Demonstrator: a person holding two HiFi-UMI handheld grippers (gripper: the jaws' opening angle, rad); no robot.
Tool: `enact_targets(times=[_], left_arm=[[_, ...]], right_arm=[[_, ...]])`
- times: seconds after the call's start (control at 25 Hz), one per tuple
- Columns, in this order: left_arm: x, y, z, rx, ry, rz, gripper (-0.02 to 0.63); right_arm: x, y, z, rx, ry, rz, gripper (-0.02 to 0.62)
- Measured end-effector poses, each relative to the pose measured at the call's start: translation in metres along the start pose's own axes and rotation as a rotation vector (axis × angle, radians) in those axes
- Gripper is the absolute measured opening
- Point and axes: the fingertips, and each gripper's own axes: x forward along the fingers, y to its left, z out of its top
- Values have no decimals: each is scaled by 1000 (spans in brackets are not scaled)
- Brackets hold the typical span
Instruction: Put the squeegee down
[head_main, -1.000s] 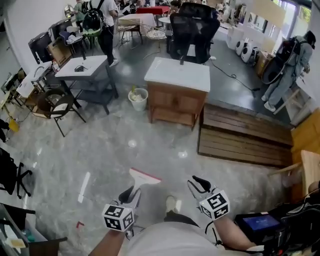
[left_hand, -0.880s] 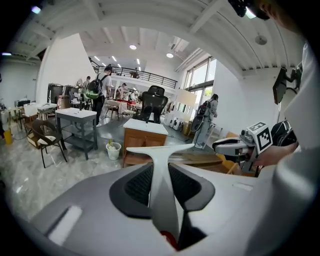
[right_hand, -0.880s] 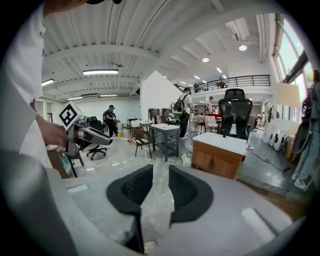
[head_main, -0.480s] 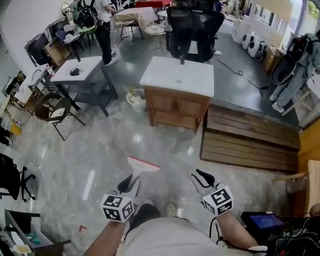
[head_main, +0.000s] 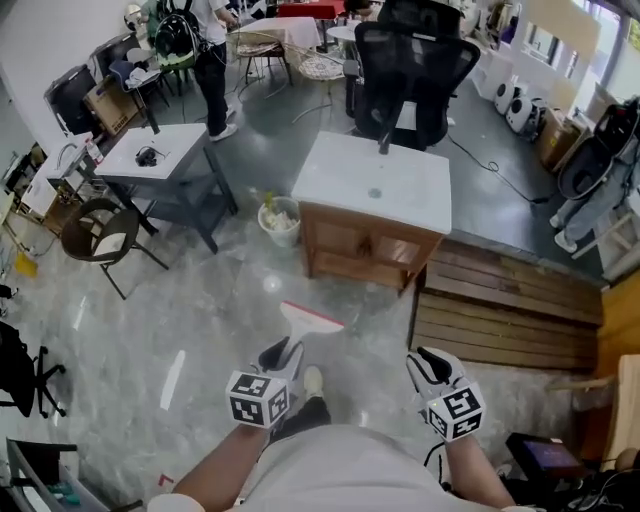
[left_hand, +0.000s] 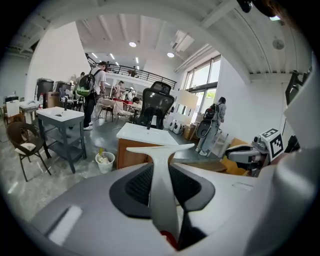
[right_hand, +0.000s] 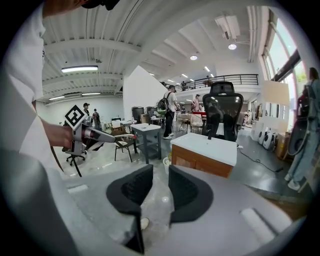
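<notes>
The left gripper (head_main: 283, 354) clamps its fingers on a white, red-edged plastic squeegee (head_main: 309, 322). The right gripper (head_main: 432, 362) holds its fingers slightly apart, empty.

Bare floor (head_main: 215, 300) ahead and left; beyond, blocked by white-topped cabinet (head_main: 375, 185), bin (head_main: 279, 220), wooden platform (head_main: 500, 305) at right.

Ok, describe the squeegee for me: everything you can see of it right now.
The squeegee is a pale, plastic-looking T: a slim handle flaring into a wide flat head with a red strip along its front edge. The left tool clamps the handle between its dark pads, and nothing else touches it. It is held in the air above the glossy floor, head forward and roughly level, pointing toward the wooden cabinet with the white top.
</notes>
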Motion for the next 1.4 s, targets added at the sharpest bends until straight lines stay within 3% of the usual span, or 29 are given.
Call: enact_targets(times=[0.2,0.32,0.6,0.88,1.2,1.4], left_arm=[[53,52,62,41,-10,-33,104],[82,83,82,66,-6,-50,104],[145,137,113,30,13,-40,104],[233,166,154,24,22,4,104],[339,198,213,20,49,82,104],[413,208,237,38,55,112,104]], right_arm=[[66,-25,62,2,-7,-32,96],[102,-37,80,11,-15,-58,96],[168,-72,115,3,8,-60,96],[226,-143,125,32,22,-34,95],[299,-249,174,-3,-8,17,96],[323,-301,181,-15,-6,51,96]])
